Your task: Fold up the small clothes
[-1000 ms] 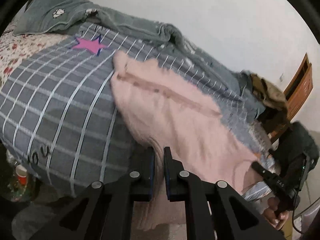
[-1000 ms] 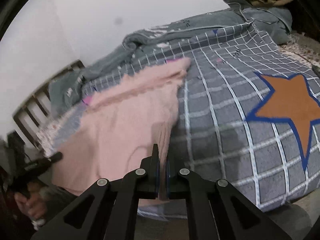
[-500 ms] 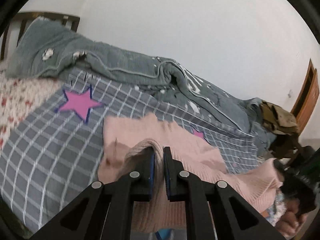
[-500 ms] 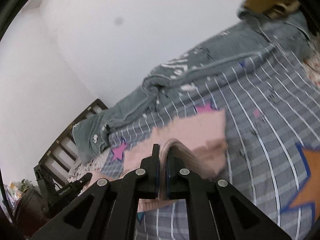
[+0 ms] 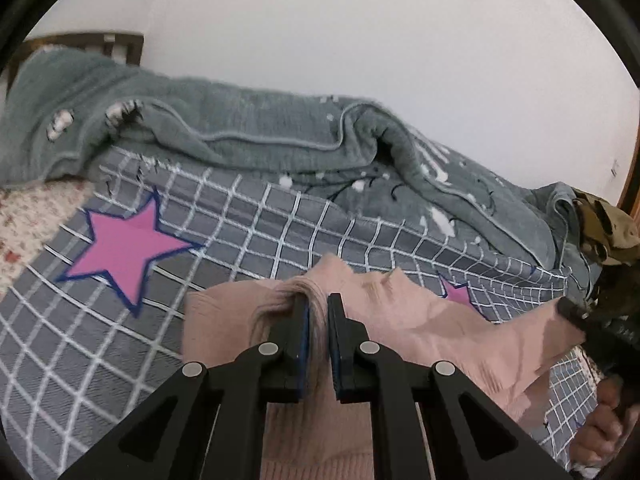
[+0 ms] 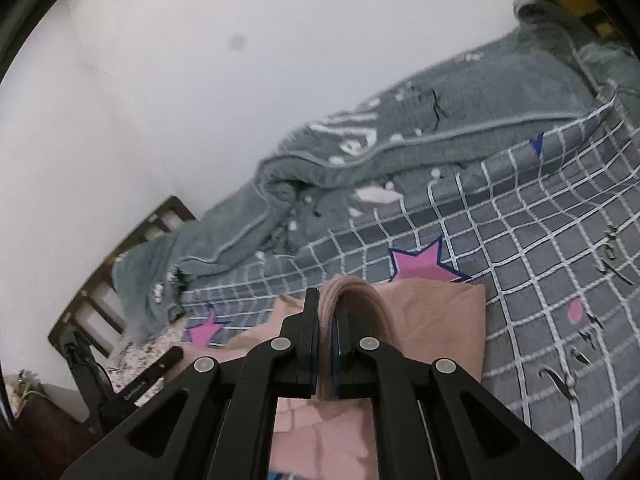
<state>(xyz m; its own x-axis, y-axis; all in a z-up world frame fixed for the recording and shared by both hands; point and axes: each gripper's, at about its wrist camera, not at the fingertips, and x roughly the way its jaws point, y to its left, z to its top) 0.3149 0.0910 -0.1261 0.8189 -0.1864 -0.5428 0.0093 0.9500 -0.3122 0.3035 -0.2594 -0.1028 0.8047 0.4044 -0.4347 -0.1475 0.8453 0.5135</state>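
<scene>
A pink knit garment [image 5: 424,320] lies on the grey checked bedspread [image 5: 224,216], its near edge lifted. My left gripper [image 5: 318,304] is shut on a bunched fold of this garment at its left corner. My right gripper [image 6: 328,300] is shut on the garment's other corner [image 6: 360,300], and the cloth arches over its right finger. The garment [image 6: 444,328] spreads ahead of and under the right gripper. The right gripper also shows at the right edge of the left wrist view [image 5: 576,316], holding the stretched cloth.
A rumpled grey-green blanket [image 5: 248,132] lies along the wall behind the garment. Pink stars [image 5: 124,244] mark the bedspread. A wooden headboard [image 6: 120,276] stands at the bed's end. Brown clothes [image 5: 604,228] are piled at the far right.
Both grippers have carried the garment's near edge up and forward over the bed. The garment now folds over itself, and less of it lies flat.
</scene>
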